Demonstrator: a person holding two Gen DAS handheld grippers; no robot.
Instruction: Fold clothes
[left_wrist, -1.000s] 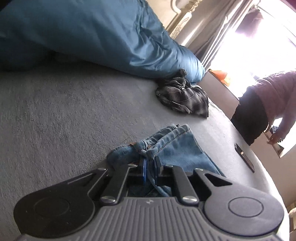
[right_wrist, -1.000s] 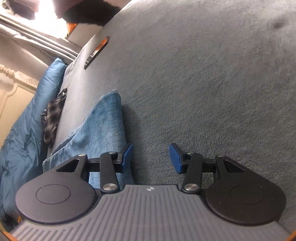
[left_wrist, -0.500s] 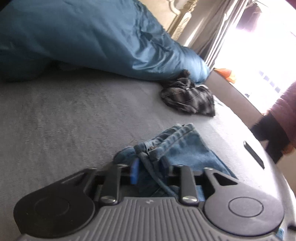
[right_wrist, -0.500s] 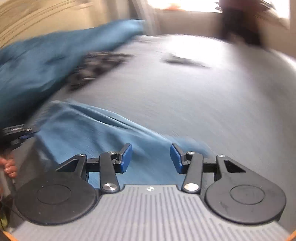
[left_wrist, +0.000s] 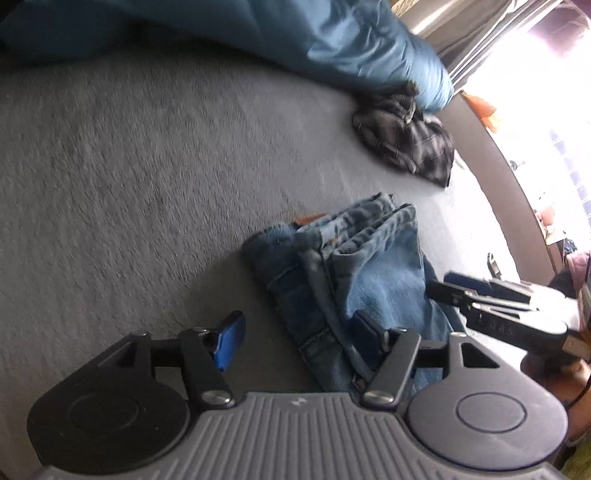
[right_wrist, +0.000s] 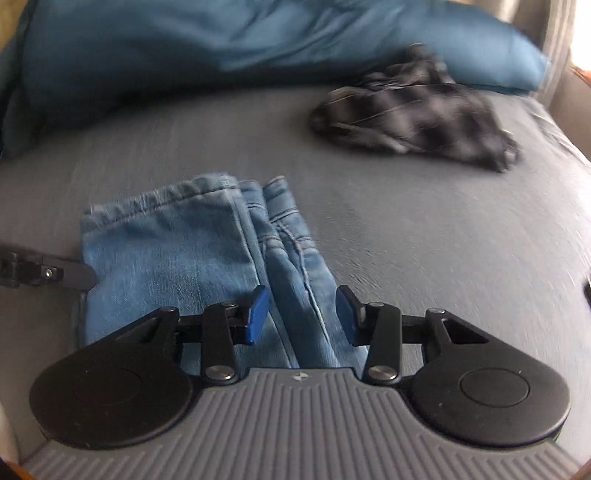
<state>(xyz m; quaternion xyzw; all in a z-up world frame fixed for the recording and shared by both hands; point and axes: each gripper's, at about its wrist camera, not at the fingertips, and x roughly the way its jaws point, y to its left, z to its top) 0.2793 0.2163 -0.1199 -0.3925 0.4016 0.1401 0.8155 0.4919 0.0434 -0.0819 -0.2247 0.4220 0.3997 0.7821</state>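
My left claw (left_wrist: 295, 339) is wide apart and holds nothing; one of its fingers (left_wrist: 231, 338) is over the grey bed (left_wrist: 129, 166), the other is right at the jeans (left_wrist: 354, 273). My right claw (right_wrist: 299, 314) is apart too, hanging low over the near end of the jeans (right_wrist: 207, 254). The jeans lie on the bed in a short, thick stack, so I think they are folded, or nearly. Well past the jeans sits a dark checked cloth (right_wrist: 413, 114) in a crumpled heap; that one looks left to fold. Behind it lies a big blue blanket (right_wrist: 184, 48)
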